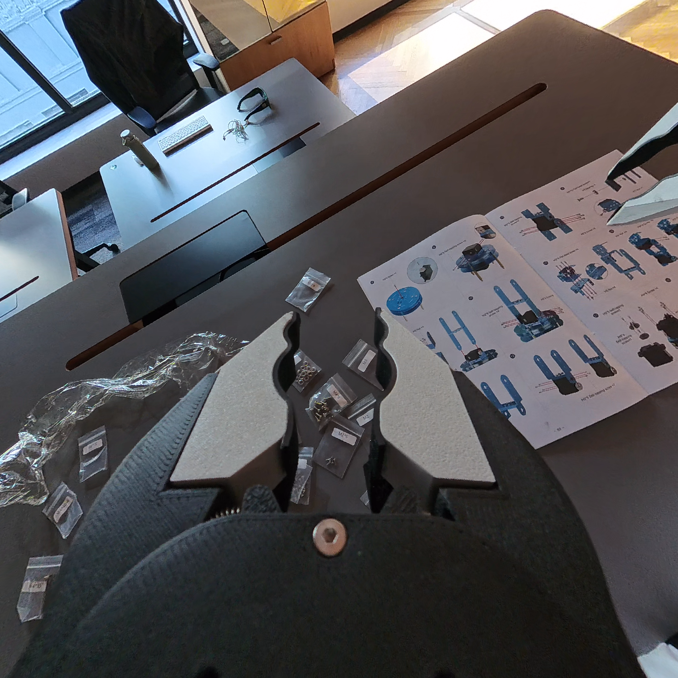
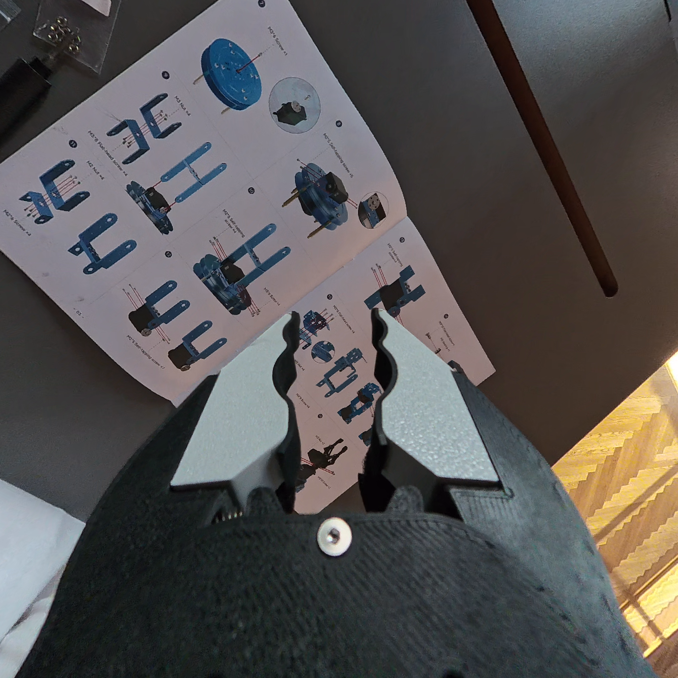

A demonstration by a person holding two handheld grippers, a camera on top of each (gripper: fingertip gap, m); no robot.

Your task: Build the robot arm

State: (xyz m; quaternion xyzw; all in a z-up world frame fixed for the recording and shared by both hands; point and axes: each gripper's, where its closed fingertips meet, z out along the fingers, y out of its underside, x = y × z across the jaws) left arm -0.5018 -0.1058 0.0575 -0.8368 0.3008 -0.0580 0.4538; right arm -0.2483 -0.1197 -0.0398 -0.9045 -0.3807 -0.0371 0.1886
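Note:
My left gripper (image 1: 335,317) is open and empty above a cluster of small clear zip bags (image 1: 332,401) of screws and nuts on the dark table (image 1: 477,146). One bag of nuts (image 1: 307,371) lies by the left finger. An open instruction booklet (image 1: 532,312) with blue part drawings lies to the right. My right gripper (image 2: 334,315) is open and empty above the booklet's right page (image 2: 205,190). It also shows in the left wrist view (image 1: 631,203), above the booklet's far corner.
Crumpled clear plastic wrap (image 1: 91,396) and more small bags (image 1: 91,453) lie left. A long cable slot (image 1: 330,205) runs across the table. A bag of nuts (image 2: 64,31) lies past the booklet. Other desks, a chair (image 1: 132,62) and wood floor (image 2: 605,495) lie beyond. Spacing between my two grippers at the tips: around 30 cm.

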